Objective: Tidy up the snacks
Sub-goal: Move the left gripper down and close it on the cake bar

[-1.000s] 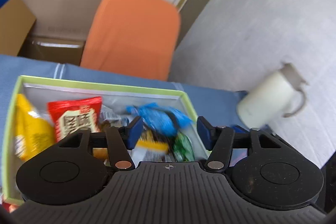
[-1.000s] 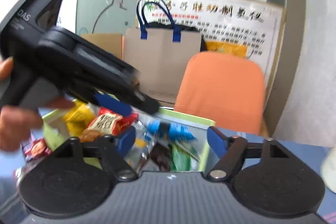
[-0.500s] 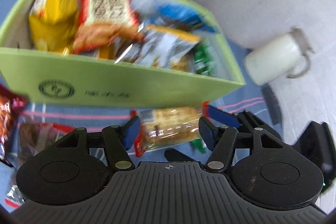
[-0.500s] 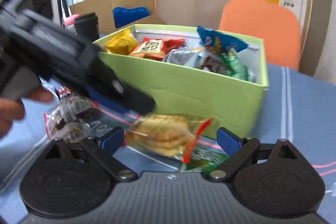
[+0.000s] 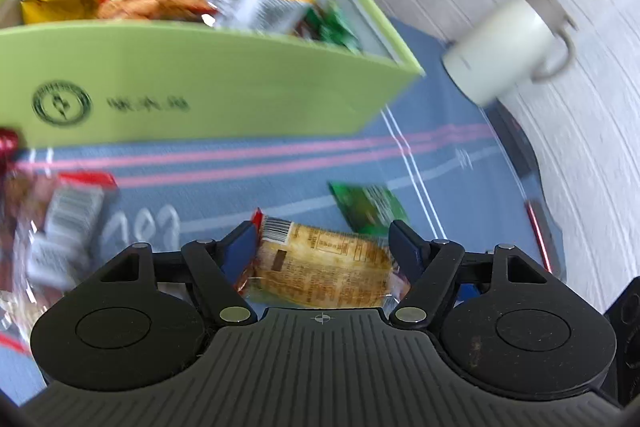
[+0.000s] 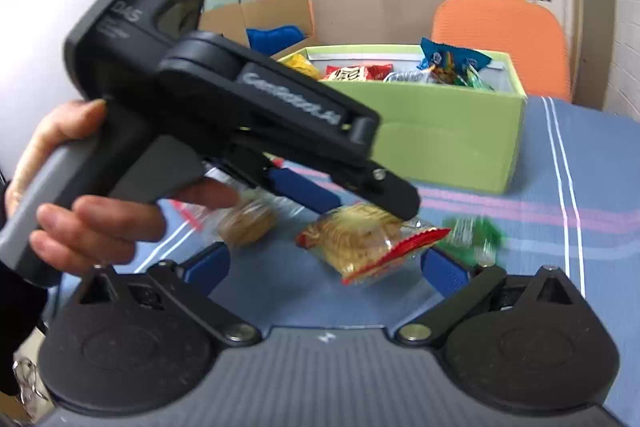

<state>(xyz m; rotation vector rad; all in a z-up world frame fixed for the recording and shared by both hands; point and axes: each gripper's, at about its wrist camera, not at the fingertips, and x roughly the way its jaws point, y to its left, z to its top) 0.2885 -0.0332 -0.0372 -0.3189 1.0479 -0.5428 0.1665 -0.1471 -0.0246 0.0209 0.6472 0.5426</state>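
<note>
In the left wrist view, the left claw [image 5: 322,247] has dropped from above the green box [image 5: 208,83] to the counter [image 5: 280,163], its jaws opening around the biscuit packet [image 5: 320,267] without pressing it. In the right wrist view, the right claw [image 6: 326,265], widening and empty, has come down just short of that packet [image 6: 368,239], so the pickup looks imminent, not made.

Bright even daylight, soft faint shadows, strong fisheye bending at edges, motion blur smearing both views, dark corner vignetting
</note>
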